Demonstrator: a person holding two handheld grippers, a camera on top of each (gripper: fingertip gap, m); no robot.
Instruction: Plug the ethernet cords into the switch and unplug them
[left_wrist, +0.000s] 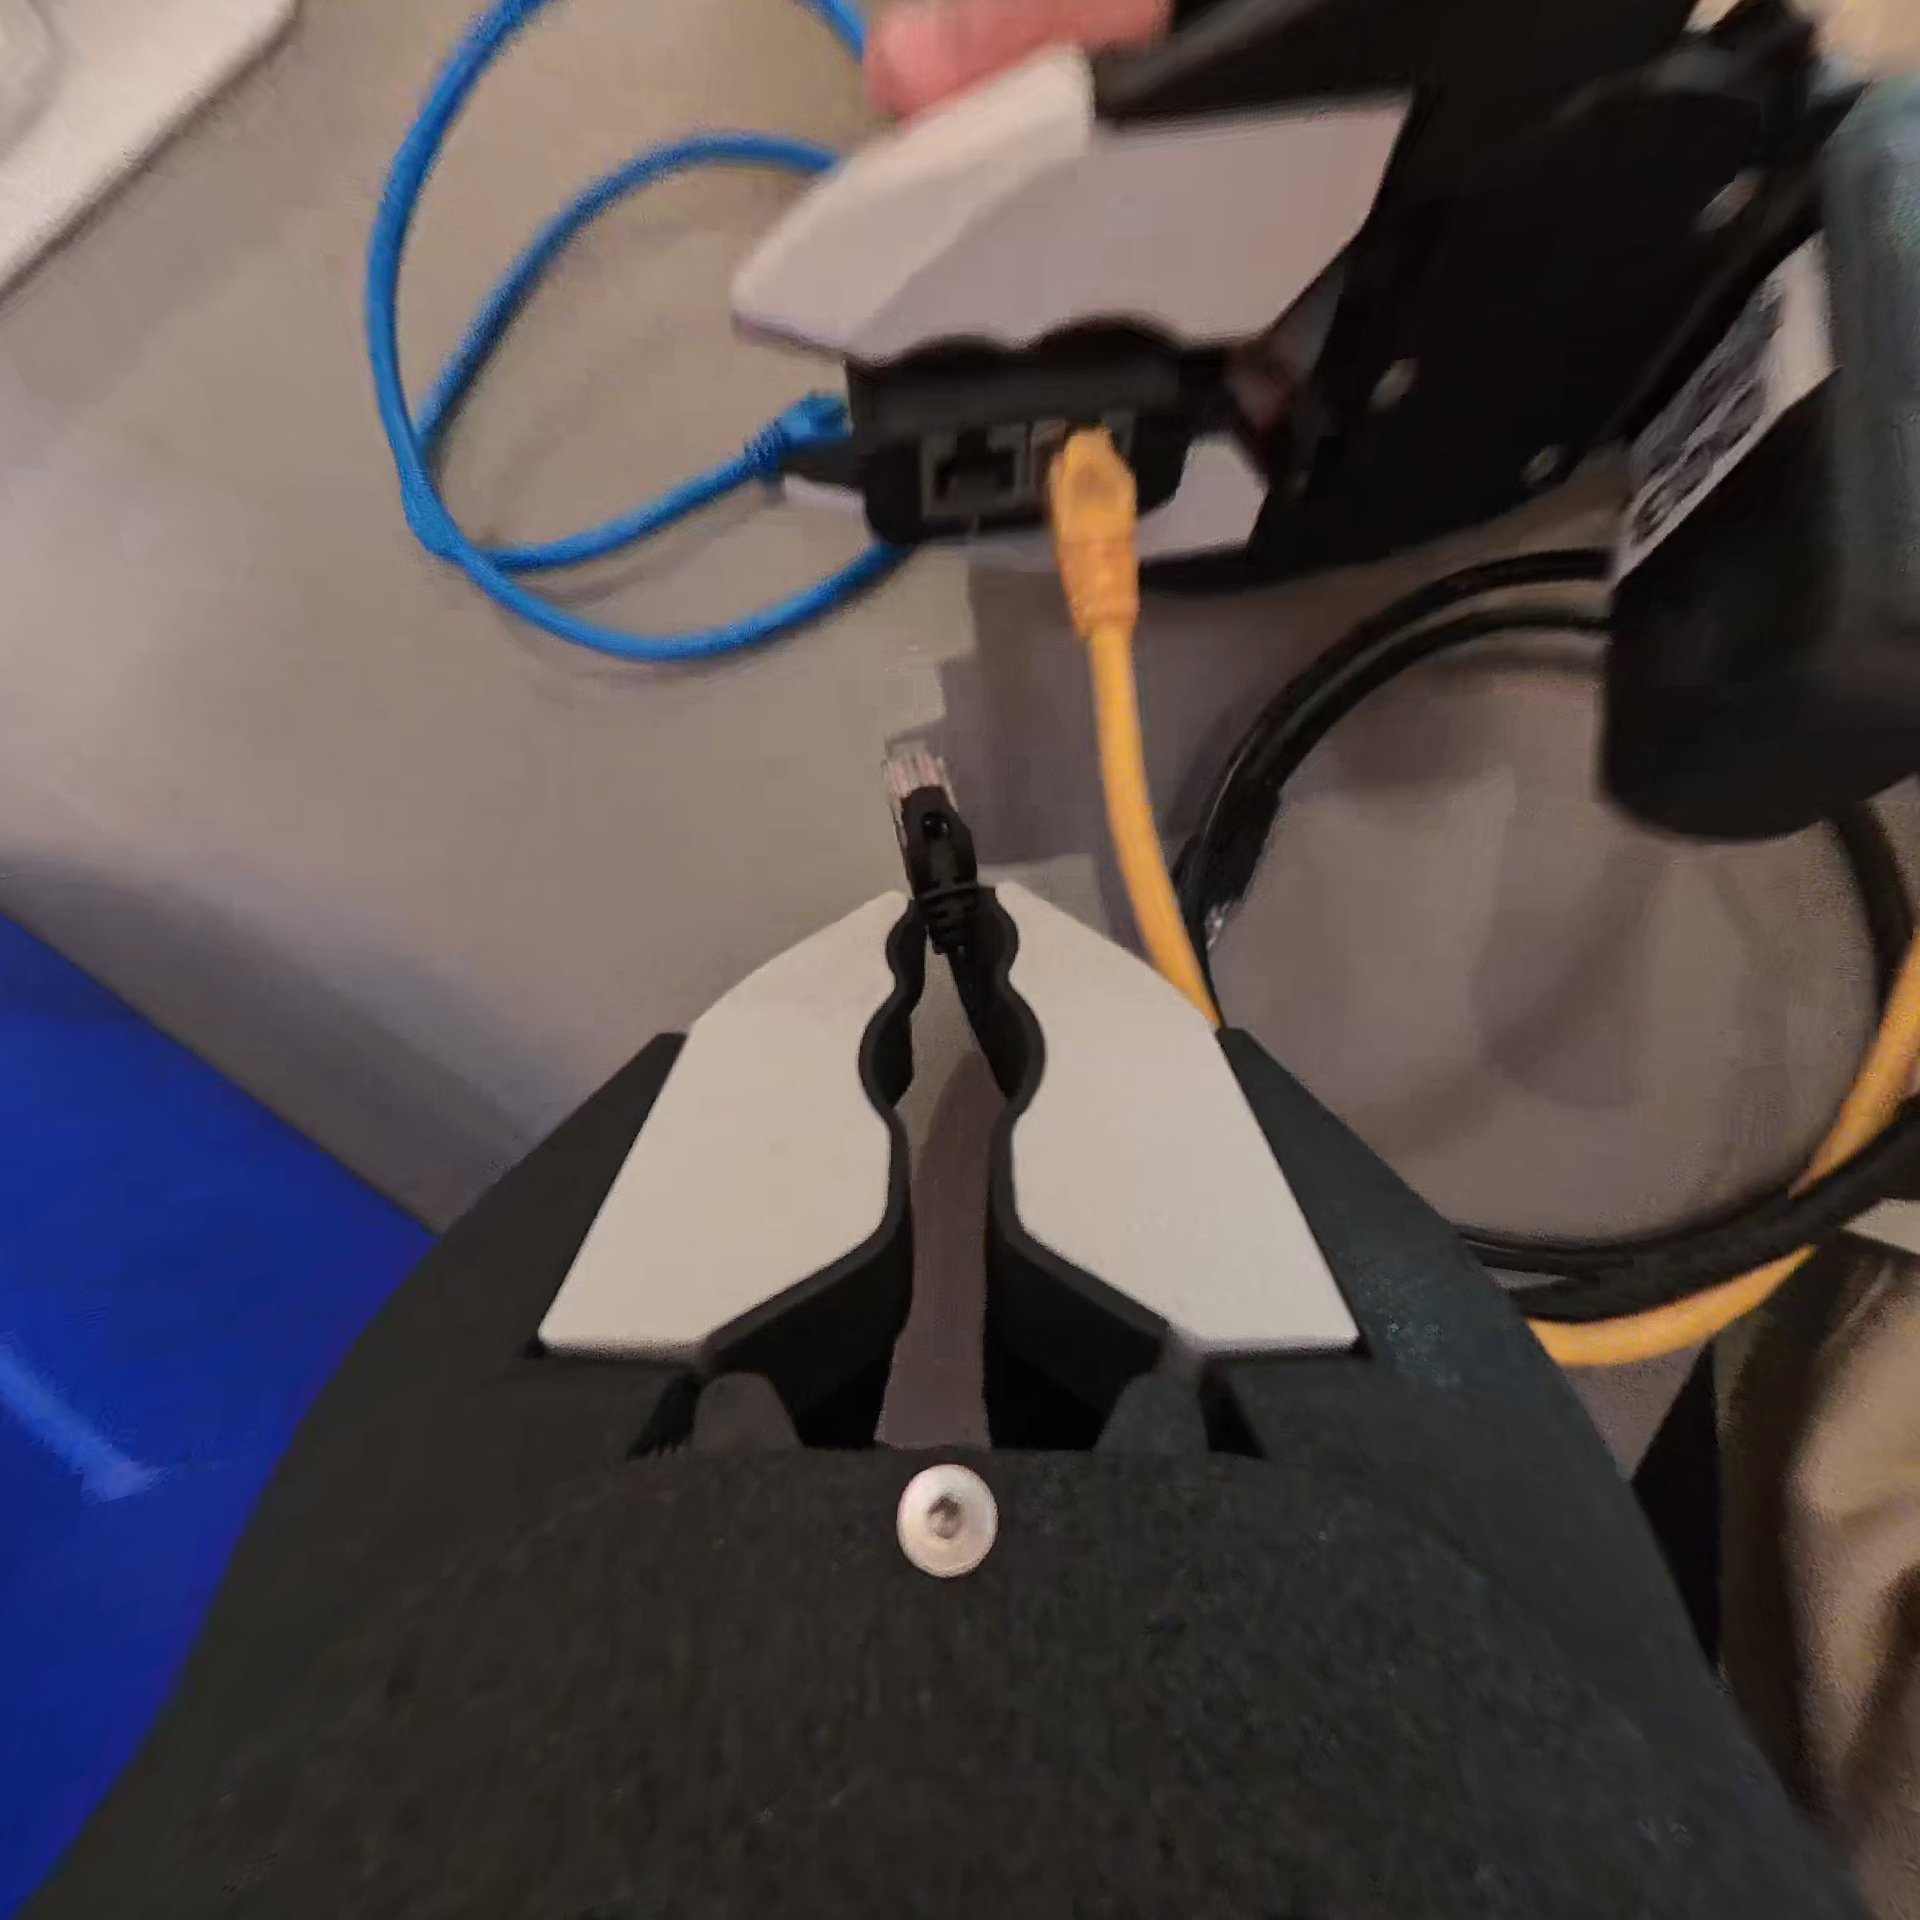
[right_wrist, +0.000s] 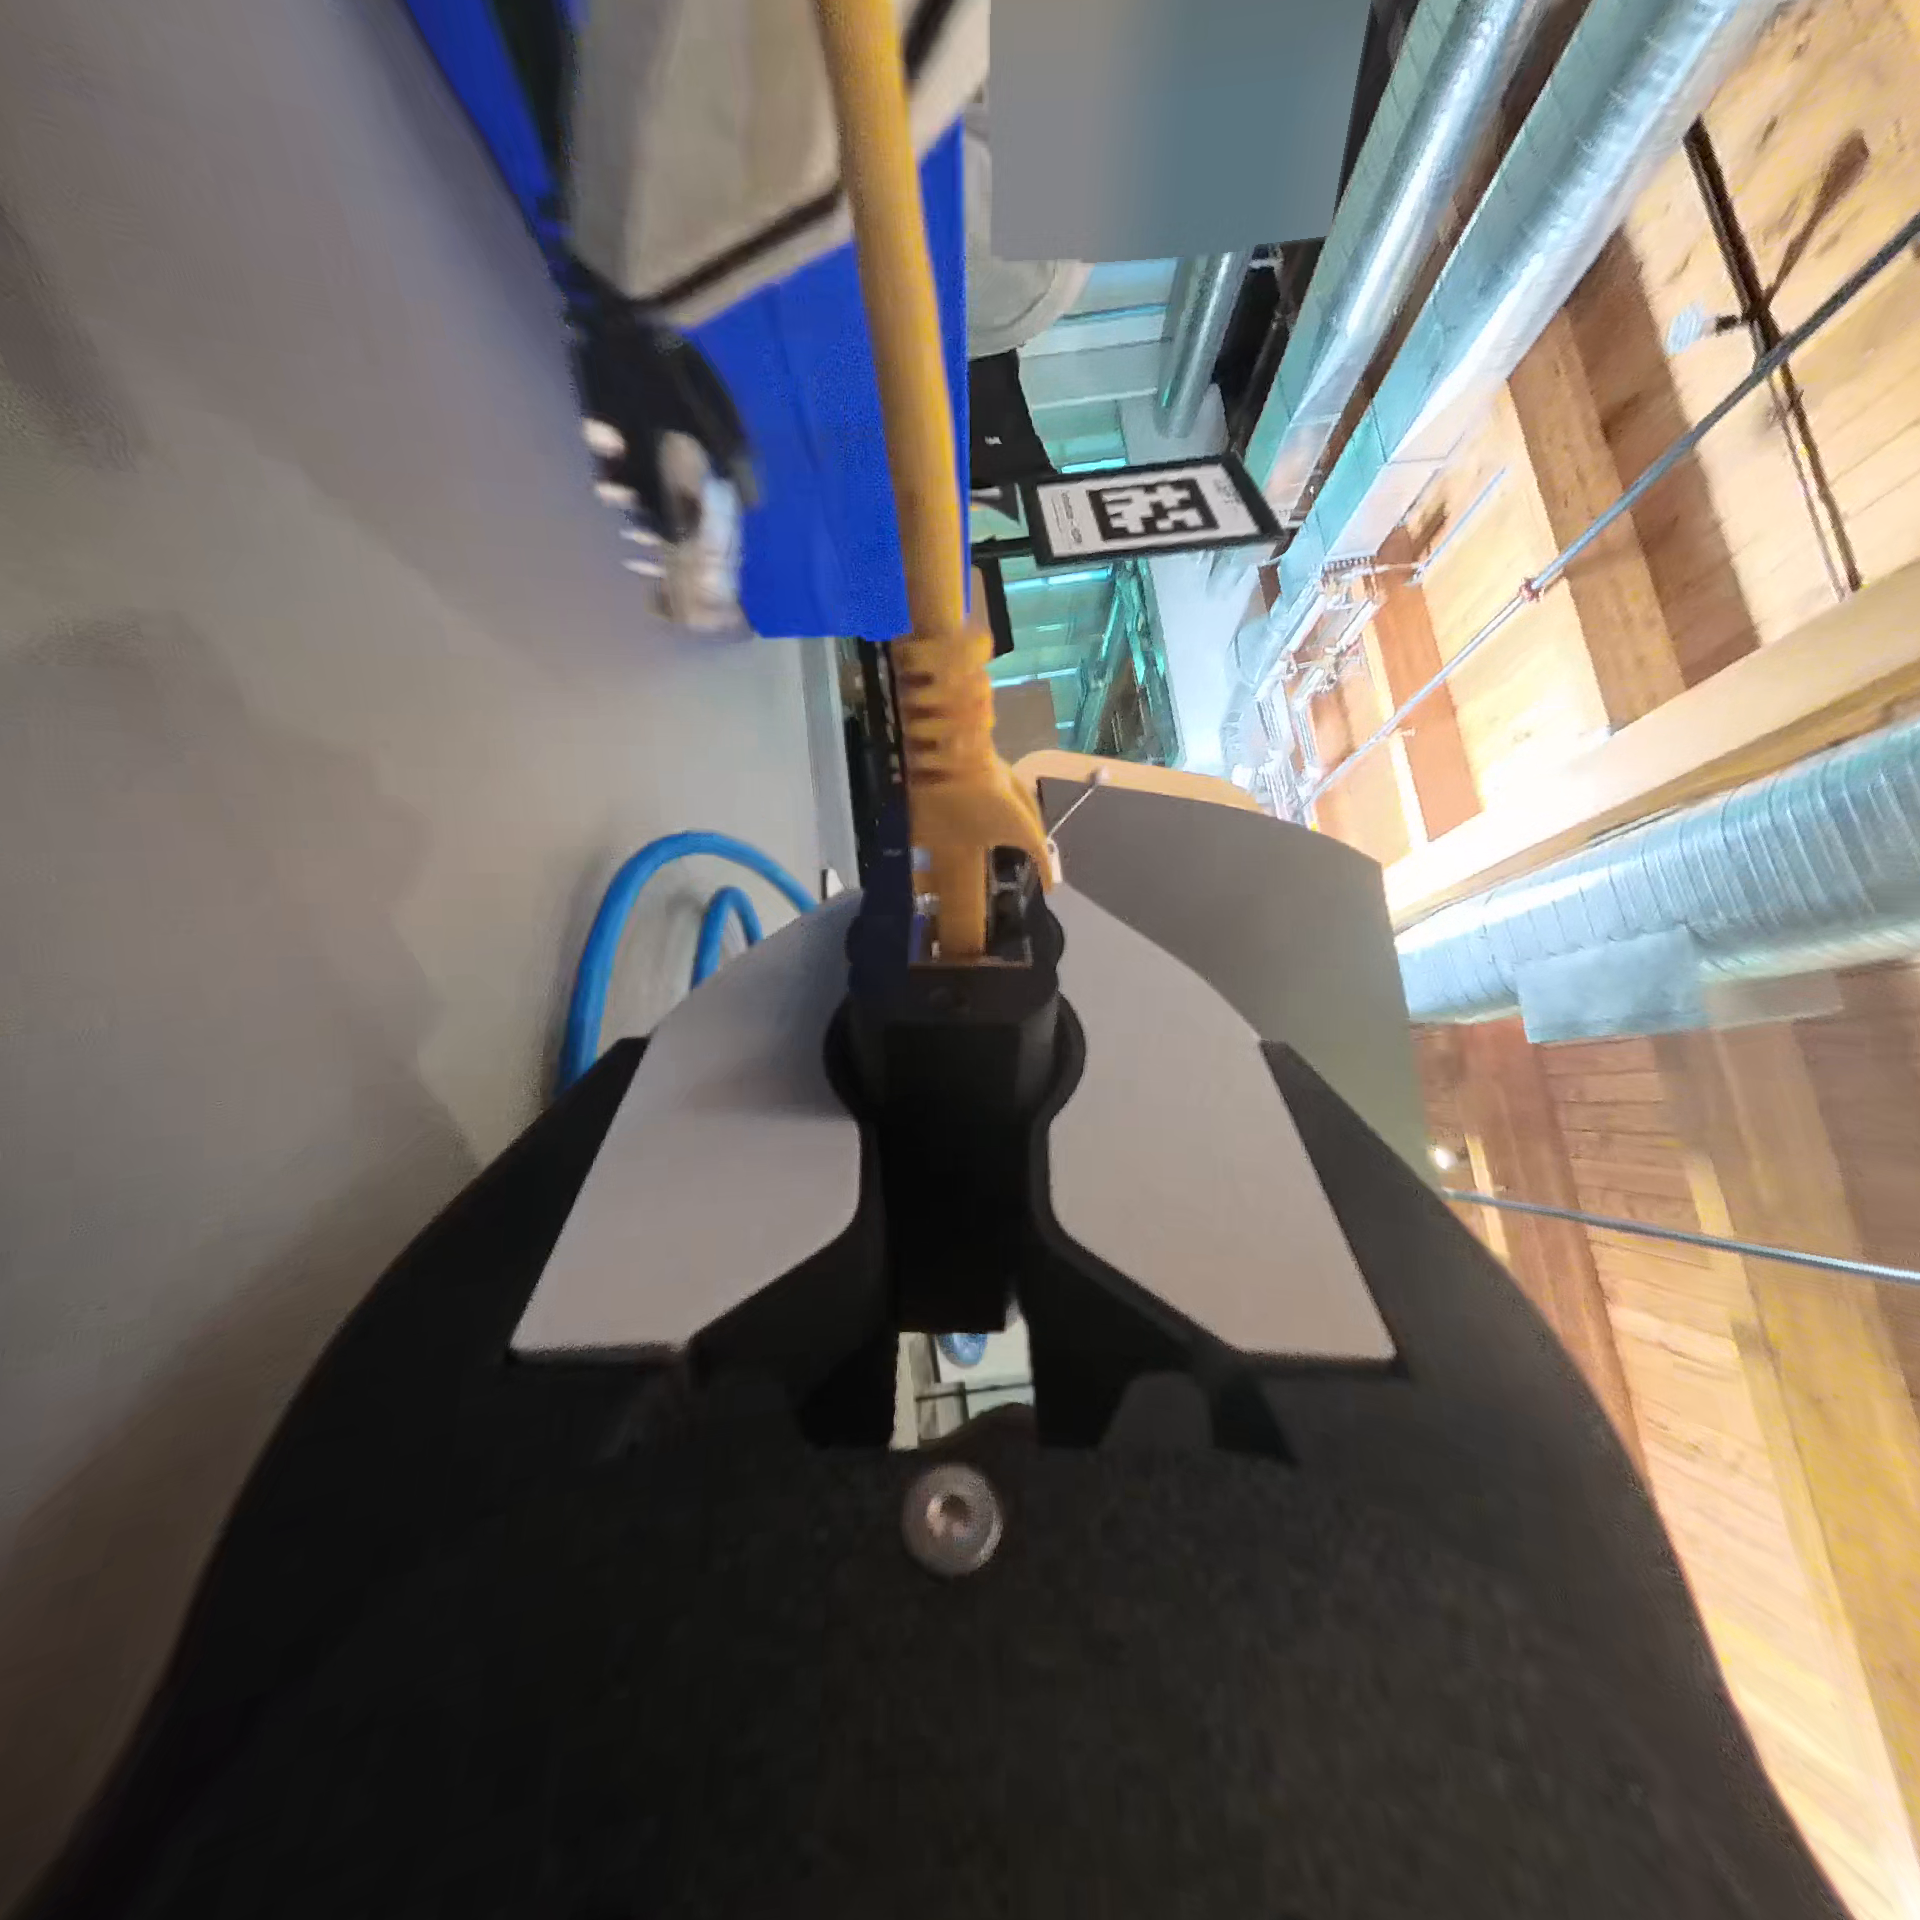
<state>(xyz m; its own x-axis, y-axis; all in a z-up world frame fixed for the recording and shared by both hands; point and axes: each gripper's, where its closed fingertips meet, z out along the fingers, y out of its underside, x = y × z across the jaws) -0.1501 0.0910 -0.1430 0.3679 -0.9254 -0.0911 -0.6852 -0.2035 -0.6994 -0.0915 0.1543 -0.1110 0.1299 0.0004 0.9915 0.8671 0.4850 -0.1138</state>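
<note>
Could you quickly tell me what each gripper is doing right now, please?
Left gripper: closed on the black ethernet cord.
Right gripper: closed on the black switch, yellow cord plugged in.

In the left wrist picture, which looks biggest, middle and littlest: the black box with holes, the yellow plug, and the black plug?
1. switch, held in the right gripper
2. yellow plug, in the switch
3. black plug, in the left gripper

The black plug sits nearer the camera, so the plugs' real sizes may match.

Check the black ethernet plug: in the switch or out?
Out. The black plug is pinched in the left gripper, short of the switch, whose left port is empty.
</note>
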